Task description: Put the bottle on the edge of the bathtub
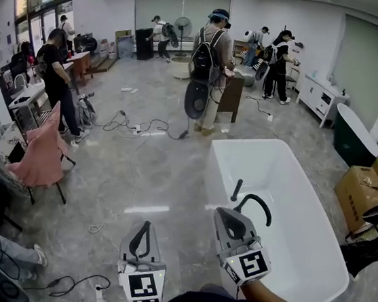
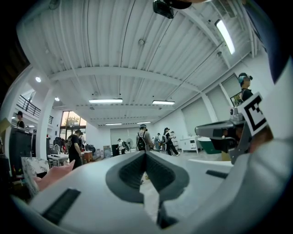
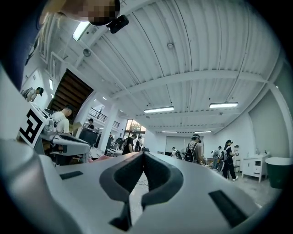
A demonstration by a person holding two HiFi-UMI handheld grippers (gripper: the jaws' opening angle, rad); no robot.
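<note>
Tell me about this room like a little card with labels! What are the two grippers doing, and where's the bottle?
bathtub: white, black faucet at its left side
left gripper: shut, empty, above the floor
right gripper: shut, empty, by the bathtub's left rim
bottle: not seen in any view
nearby: pink chair, cardboard box

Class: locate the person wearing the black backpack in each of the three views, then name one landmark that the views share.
Head view: the person wearing the black backpack stands upper centre, back turned.
Left gripper view: the person is small, at the picture's centre.
Right gripper view: the person is small, right of centre, low down.
Shared landmark: the dark green tub, to that person's right in every view.
</note>
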